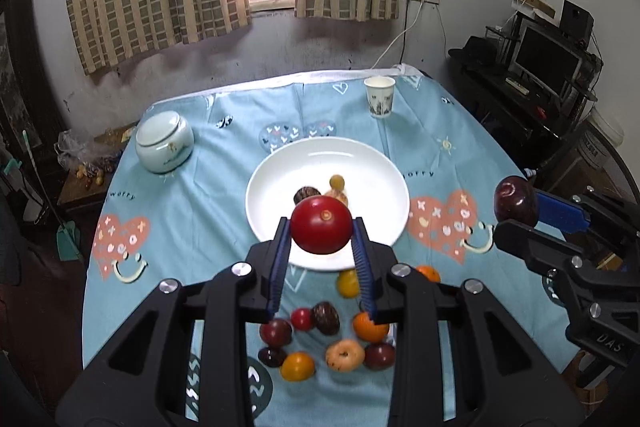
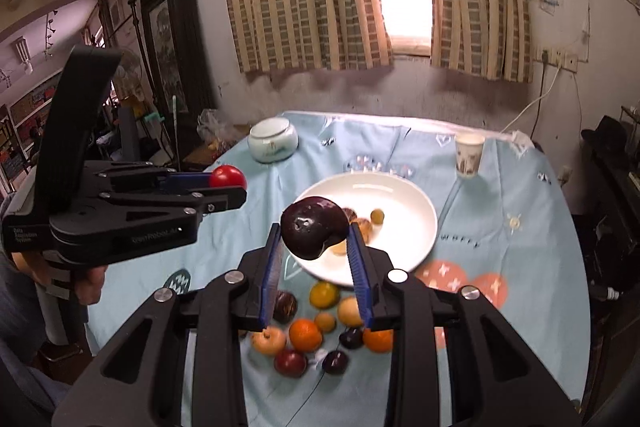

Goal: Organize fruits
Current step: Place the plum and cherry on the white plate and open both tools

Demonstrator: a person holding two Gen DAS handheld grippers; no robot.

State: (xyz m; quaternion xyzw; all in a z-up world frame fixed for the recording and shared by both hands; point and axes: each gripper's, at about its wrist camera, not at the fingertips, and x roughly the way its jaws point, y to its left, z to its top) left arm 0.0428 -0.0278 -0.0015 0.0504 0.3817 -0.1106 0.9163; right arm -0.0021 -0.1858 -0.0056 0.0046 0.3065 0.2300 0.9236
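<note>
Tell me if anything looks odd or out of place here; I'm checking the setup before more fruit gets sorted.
Nothing looks spilled or damaged. The white plate holds only a few small fruits, and most still lie loose on the blue tablecloth in front of it. The left gripper grips a red tomato; the right gripper grips a dark plum.

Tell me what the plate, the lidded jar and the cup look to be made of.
Plate: likely glazed ceramic, white and glossy with window glare on its rim.
Jar: probably glazed porcelain, pale, shiny, with a small painted motif.
Cup: looks like paper, matte, printed pattern, thin rolled lip.
</note>
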